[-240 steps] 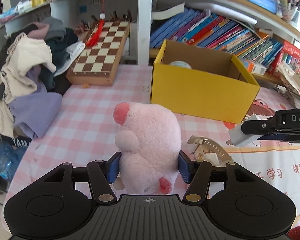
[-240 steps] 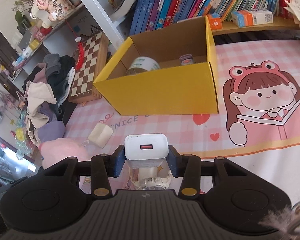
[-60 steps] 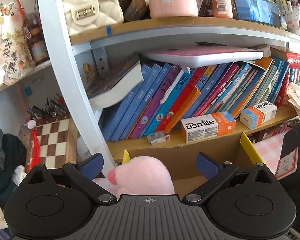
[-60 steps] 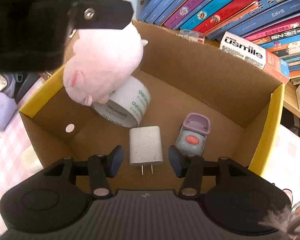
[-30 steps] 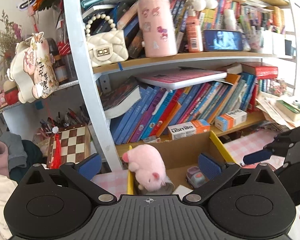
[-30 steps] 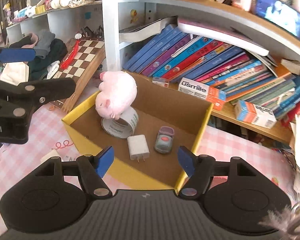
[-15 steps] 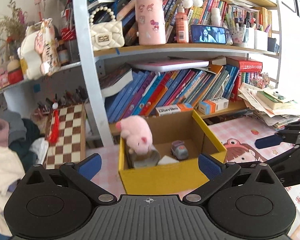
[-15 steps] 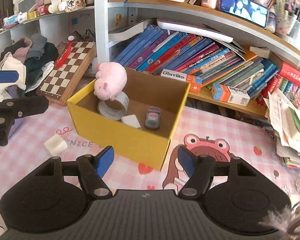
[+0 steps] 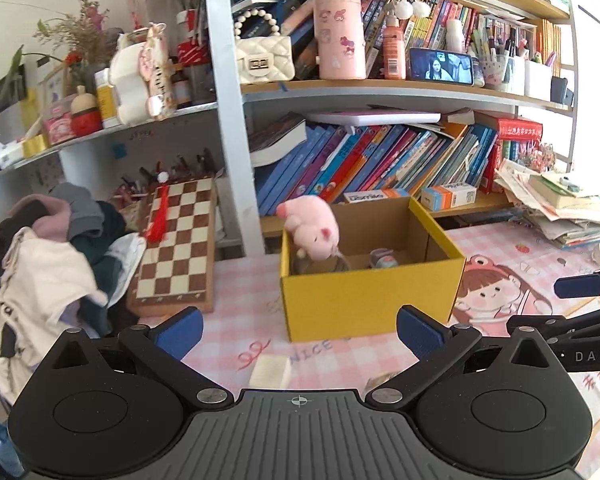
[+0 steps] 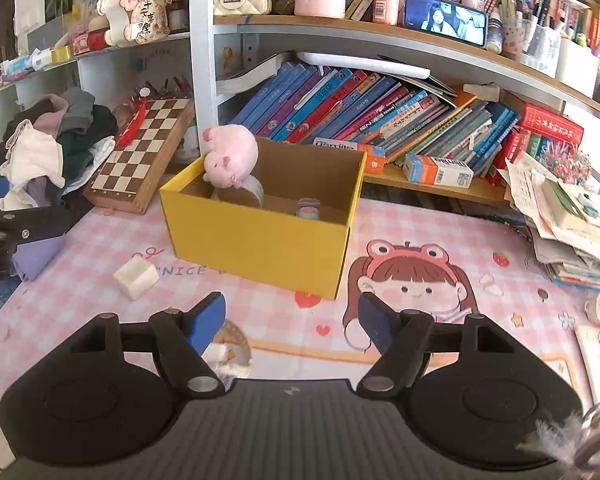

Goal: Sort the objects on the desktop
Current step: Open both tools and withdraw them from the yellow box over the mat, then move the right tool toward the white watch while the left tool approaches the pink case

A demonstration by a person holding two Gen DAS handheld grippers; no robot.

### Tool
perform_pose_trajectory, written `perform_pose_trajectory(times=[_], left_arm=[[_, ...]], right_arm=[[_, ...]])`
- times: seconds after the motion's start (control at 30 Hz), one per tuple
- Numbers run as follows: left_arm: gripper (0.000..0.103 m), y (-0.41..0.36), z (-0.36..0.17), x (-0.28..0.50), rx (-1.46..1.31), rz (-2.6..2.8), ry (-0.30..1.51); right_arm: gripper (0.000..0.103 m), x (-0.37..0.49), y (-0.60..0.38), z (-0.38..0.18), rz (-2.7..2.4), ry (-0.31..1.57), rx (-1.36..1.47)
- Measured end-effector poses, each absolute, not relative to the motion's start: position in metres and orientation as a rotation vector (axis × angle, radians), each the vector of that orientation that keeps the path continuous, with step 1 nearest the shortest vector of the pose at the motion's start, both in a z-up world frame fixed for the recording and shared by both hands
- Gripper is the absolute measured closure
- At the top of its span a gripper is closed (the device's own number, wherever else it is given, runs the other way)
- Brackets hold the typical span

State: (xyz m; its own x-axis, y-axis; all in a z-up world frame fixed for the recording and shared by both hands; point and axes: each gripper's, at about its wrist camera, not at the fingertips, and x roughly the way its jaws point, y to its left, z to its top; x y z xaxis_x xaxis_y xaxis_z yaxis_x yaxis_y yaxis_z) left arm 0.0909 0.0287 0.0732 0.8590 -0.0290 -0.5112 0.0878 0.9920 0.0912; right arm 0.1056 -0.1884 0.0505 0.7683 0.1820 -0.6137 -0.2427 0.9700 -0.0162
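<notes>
Only right wrist shows the watch [image 10: 228,350].

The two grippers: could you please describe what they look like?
Both the left gripper and right gripper are matte black, with a ribbed body, two round discs, silver pivot screws and blue pads on black fingers. White lettering "DAS" marks the right one's side.

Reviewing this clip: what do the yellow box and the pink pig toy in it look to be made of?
Yellow box: cardboard, it seems; matte yellow outside, plain brown inside, thin folded walls. Pink pig toy: soft plush fabric, judging by its fuzzy surface and rounded, stuffed shape; the filling cannot be seen.
</notes>
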Motion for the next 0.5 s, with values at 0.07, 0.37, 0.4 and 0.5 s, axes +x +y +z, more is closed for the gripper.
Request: perform_pose_trajectory(times=[0.07, 0.37, 0.4, 0.5], left_arm=[[0.000, 0.030, 0.069, 0.081, 0.115, -0.057, 0.539], [0.000, 0.033, 0.045, 0.056, 0.172, -0.051, 0.588], [0.000, 0.036, 0.042, 0.055, 0.167, -0.050, 0.598], [0.000, 0.044, 0.035, 0.052, 0.143, -0.039, 0.624]], right_arm=[[0.031, 0.098, -0.184, 0.044, 0.222, 0.660, -0.100], [0.028, 0.068, -0.168, 0.015, 0.188, 0.714, -0.100], [0.027, 0.065, -0.167, 0.012, 0.184, 0.721, -0.100], [0.027, 0.059, -0.164, 0.006, 0.172, 0.736, -0.099]])
